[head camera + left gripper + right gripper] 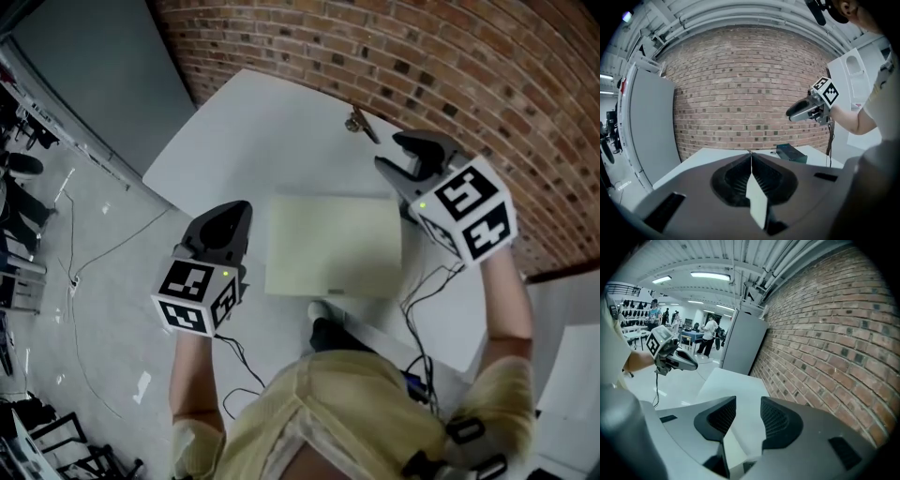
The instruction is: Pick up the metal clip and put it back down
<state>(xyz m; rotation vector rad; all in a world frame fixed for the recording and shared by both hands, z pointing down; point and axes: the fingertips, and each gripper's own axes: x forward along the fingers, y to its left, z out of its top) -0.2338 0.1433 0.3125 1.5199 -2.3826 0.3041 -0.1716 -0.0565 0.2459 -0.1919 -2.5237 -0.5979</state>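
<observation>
step: approach, nothing grasped yet.
metal clip [357, 122]: was found at far edge of worktop [262, 122].
right hand-held gripper [387, 151]: held open, empty, near metal clip.
left hand-held gripper [242, 208]: closed, empty.
next: open jaws to be lowered astride metal clip.

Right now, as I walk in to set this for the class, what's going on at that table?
A person stands at the white table beside the red brick wall, with a gripper in each hand. The small metal clip lies near the table's far edge, not yet picked up. The right gripper hovers close to it, fingers apart and empty. The left gripper, fingers together on nothing, is held left of the pale green rectangular mat.
</observation>
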